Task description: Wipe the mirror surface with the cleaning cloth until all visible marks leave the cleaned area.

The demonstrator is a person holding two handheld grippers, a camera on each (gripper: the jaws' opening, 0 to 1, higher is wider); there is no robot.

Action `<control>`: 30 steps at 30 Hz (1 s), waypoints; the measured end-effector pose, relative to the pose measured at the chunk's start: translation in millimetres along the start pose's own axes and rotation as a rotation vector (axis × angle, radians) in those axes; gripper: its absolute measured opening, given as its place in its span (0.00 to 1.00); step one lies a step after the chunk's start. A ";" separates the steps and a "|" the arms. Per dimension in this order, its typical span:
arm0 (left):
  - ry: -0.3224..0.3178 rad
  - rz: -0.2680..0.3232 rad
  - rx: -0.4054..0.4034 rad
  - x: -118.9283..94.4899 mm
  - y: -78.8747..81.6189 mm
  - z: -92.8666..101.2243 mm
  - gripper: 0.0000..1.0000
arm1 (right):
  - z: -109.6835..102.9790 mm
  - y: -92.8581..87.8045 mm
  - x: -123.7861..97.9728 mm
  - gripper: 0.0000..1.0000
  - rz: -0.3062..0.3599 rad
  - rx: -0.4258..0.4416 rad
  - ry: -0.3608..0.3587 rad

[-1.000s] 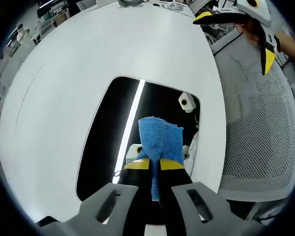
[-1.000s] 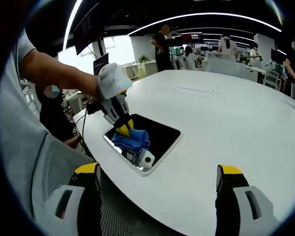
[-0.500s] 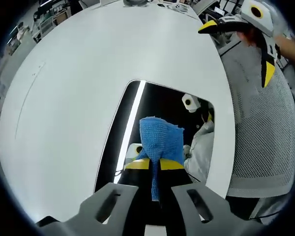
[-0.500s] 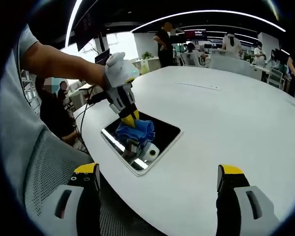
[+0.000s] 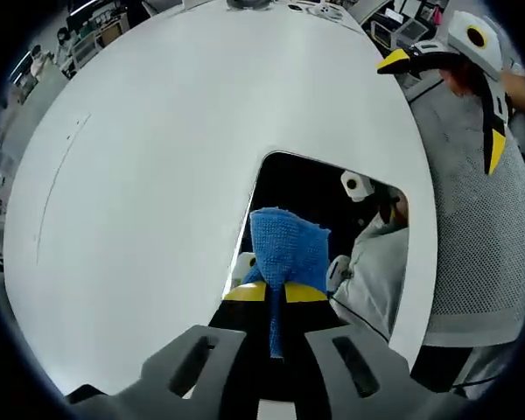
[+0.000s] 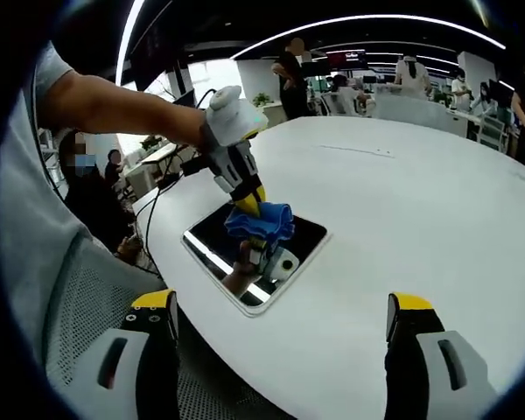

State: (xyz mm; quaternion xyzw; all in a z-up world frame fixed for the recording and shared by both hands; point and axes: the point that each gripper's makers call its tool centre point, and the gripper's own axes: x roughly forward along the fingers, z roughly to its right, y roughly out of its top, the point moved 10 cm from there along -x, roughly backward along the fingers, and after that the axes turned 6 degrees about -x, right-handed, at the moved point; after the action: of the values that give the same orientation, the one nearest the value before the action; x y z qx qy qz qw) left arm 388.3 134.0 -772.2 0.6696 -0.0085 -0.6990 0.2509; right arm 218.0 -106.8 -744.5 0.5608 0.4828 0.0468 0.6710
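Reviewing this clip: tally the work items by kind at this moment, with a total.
Mirror: 1
Blue cleaning cloth: 1
Round white table: 1
Hand-held grippers: 2 (left hand-held gripper shut on the cloth, right hand-held gripper open)
Mesh chair: 1
Total: 6

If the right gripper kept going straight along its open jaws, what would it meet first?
Likely the white table: between the right gripper's open jaws lies bare tabletop. The mirror and the left gripper with the blue cloth sit left of that line. Depth is hard to judge.
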 end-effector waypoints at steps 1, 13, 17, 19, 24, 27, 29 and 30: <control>0.002 -0.001 0.003 0.0 0.5 -0.7 0.01 | -0.2 -0.6 0.5 0.98 -0.001 -0.001 0.001; 0.027 -0.015 0.058 0.7 11.4 -17.3 0.01 | -4.3 -3.6 1.8 0.98 -0.009 0.004 0.000; 0.029 -0.012 0.065 1.2 10.7 -17.1 0.01 | -4.4 -3.5 2.2 0.98 -0.007 0.007 -0.001; 0.027 -0.012 0.066 0.7 10.8 -16.7 0.01 | -3.5 -3.6 3.1 0.98 -0.004 0.009 -0.001; 0.022 -0.008 0.072 1.0 10.1 -17.8 0.01 | -5.3 -1.7 3.2 0.98 0.003 0.011 0.004; 0.018 -0.004 0.082 0.6 9.2 -18.2 0.01 | -6.1 -2.0 3.3 0.98 0.004 0.005 0.008; 0.018 -0.003 0.078 -0.3 8.1 -19.2 0.01 | -6.1 -1.9 3.0 0.98 0.004 0.007 0.008; 0.020 -0.004 0.075 -0.5 6.9 -20.9 0.01 | -6.0 -1.5 2.8 0.98 0.006 0.009 0.007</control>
State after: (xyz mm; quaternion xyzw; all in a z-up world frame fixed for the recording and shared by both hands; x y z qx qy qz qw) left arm 410.3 134.9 -771.4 0.6856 -0.0307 -0.6918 0.2244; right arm 214.6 -101.5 -746.8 0.5653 0.4836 0.0487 0.6665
